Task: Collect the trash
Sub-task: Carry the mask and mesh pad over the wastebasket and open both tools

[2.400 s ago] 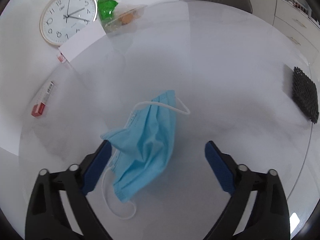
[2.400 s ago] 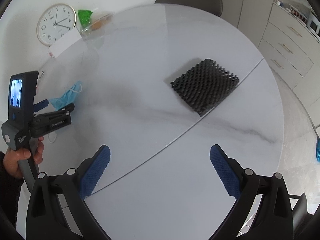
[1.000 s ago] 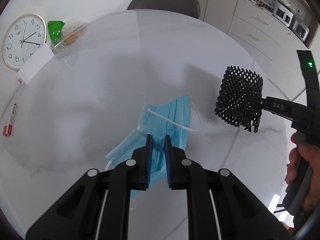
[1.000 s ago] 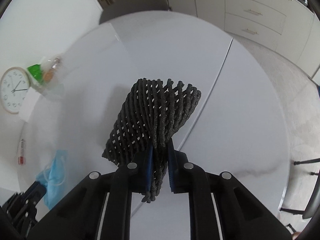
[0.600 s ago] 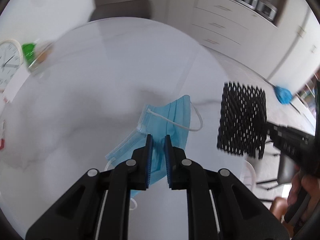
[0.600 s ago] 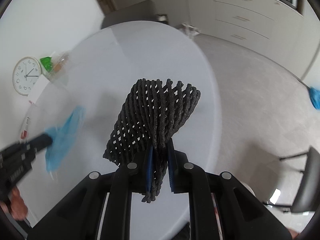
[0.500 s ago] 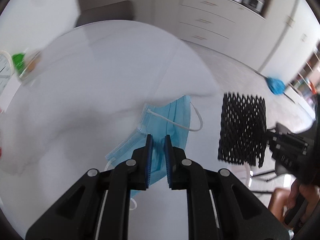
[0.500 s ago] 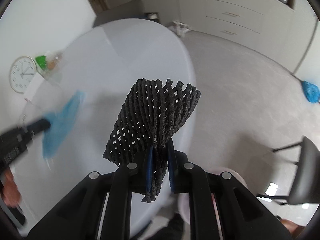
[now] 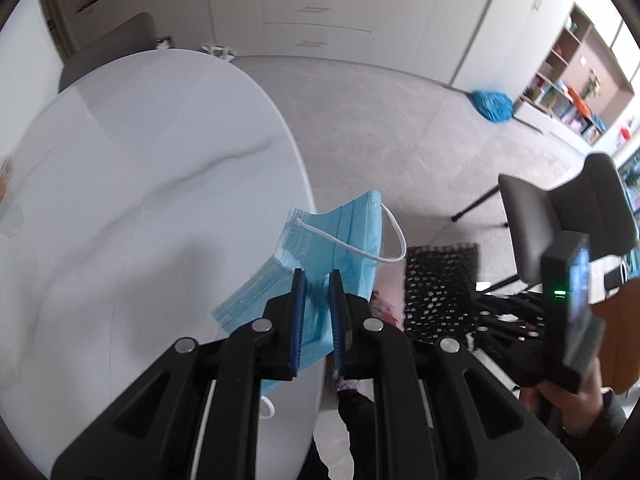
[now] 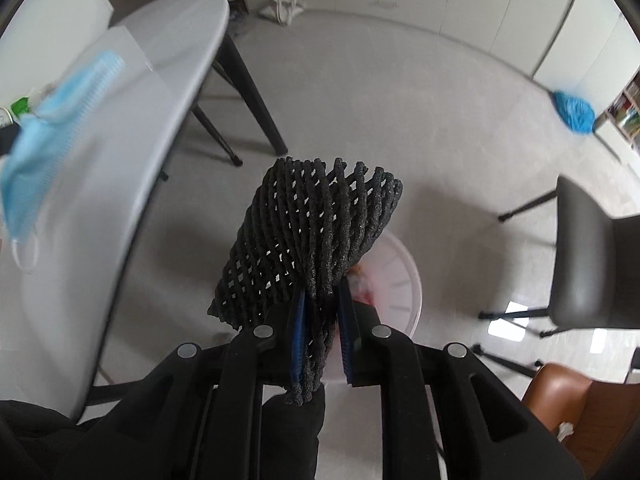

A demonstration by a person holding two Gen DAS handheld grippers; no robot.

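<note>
Two pieces are lifted, none binned yet. Right tool (image 10: 322, 320) is clamped on the black foam net (image 10: 308, 240), center frame above the white bin (image 10: 404, 280). Left tool (image 9: 318, 300) is clamped on the blue mask (image 9: 340, 240), center frame at the desk (image 9: 140, 180) edge.
</note>
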